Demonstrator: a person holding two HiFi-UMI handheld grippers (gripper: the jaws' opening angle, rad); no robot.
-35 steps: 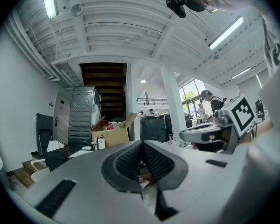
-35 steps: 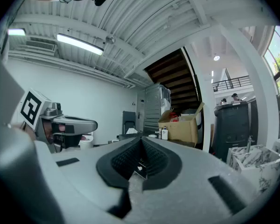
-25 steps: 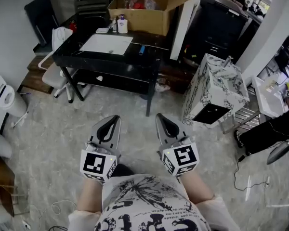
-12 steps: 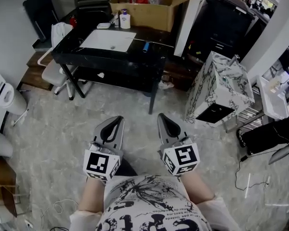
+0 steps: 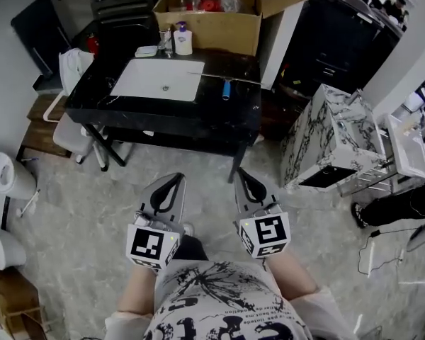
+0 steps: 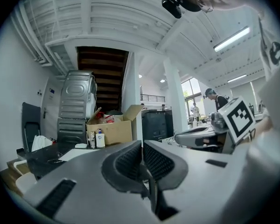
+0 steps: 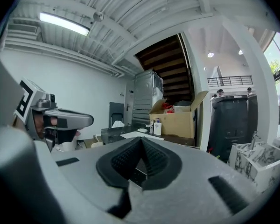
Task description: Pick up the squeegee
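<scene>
Fingers (image 6: 127, 161) of our left gripper (image 6: 141, 146) are pressing together with nothing between them, and our right gripper (image 7: 140, 143) is closing on nothing the same way. Only the head view is showing the squeegee (image 5: 226, 88). It is lying at upper middle of the frame on the black table (image 5: 163, 113), just right of the white sink (image 5: 159, 80) and well apart from both grippers, which we are holding side by side at lower middle. The gripper views are looking level across the tabletop, so we are seeing the box (image 7: 179, 122) and bottle (image 7: 157, 128) but cannot make out the squeegee there. Each gripper view is catching the other gripper at its edge.
</scene>
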